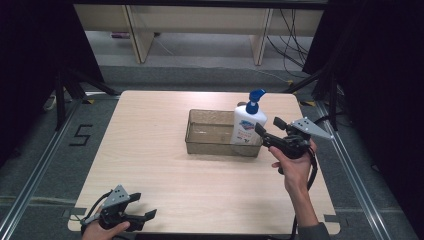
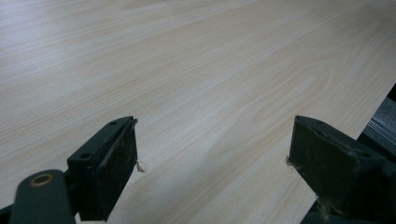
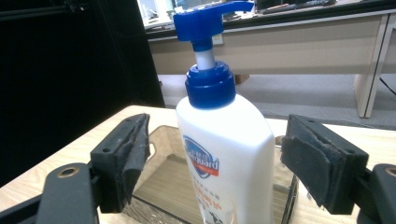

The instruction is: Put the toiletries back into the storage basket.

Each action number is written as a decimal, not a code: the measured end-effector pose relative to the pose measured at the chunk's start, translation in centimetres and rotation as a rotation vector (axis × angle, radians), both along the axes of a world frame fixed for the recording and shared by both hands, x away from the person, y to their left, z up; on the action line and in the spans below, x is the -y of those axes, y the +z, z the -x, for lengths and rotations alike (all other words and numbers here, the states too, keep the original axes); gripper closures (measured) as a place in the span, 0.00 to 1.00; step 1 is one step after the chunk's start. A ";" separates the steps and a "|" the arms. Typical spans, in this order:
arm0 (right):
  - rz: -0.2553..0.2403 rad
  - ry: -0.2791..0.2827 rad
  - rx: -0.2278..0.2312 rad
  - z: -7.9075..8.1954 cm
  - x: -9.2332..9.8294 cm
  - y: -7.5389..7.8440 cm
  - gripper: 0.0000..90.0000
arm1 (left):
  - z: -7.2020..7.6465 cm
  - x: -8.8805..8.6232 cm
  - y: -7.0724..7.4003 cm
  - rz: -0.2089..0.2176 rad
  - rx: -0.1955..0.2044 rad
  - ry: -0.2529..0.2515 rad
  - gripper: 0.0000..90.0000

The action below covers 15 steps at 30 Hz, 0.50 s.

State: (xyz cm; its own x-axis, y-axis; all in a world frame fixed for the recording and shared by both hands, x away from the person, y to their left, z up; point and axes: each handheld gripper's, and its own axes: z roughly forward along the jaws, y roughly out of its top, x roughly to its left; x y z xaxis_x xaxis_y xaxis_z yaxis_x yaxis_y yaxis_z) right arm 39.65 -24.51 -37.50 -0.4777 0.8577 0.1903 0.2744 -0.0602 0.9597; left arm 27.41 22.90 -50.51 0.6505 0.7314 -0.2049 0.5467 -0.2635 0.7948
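Note:
A white pump bottle (image 1: pixel 246 125) with a blue pump head stands upright at the right end of a clear smoky plastic tray (image 1: pixel 210 146). My right gripper (image 1: pixel 268 125) is level with the bottle's body on its right side, and its jaws are open. In the right gripper view the bottle (image 3: pixel 224 154) stands between the two pads of the right gripper (image 3: pixel 212 158), with a gap on the left and a thin gap on the right. My left gripper (image 1: pixel 145 205) lies open near the table's front left corner, and in its own view the left gripper (image 2: pixel 212 154) holds nothing.
The light wooden table (image 1: pixel 150 150) is bare around the tray (image 3: pixel 161 184). Its right edge runs close to my right hand. Black curtains and stands flank the table, and desks stand on the floor beyond its far edge.

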 end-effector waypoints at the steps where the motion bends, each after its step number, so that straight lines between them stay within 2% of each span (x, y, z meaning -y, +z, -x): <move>1: 0.000 0.000 0.004 0.0 0.0 -0.1 0.26 | 0.0 0.0 -0.1 0.007 0.004 -0.002 0.16; 3: -0.006 0.008 0.008 0.1 0.0 -0.1 0.26 | 0.0 0.0 -0.1 0.008 0.004 -0.003 0.16; 5: 0.001 -0.001 -0.007 0.3 0.1 -0.1 0.26 | 0.0 0.1 -0.1 0.008 0.005 0.004 0.16; 6: -0.013 -0.002 -0.013 0.4 0.0 -0.1 0.26 | 0.0 0.1 -0.1 0.008 0.008 0.002 0.16; 12: 0.003 0.012 0.005 0.7 0.1 -0.1 0.26 | 0.0 0.0 -0.1 0.000 0.000 -0.006 0.16; 15: -0.006 0.018 -0.002 0.9 0.2 -0.2 0.26 | -0.1 0.1 -0.2 0.012 0.003 -0.004 0.16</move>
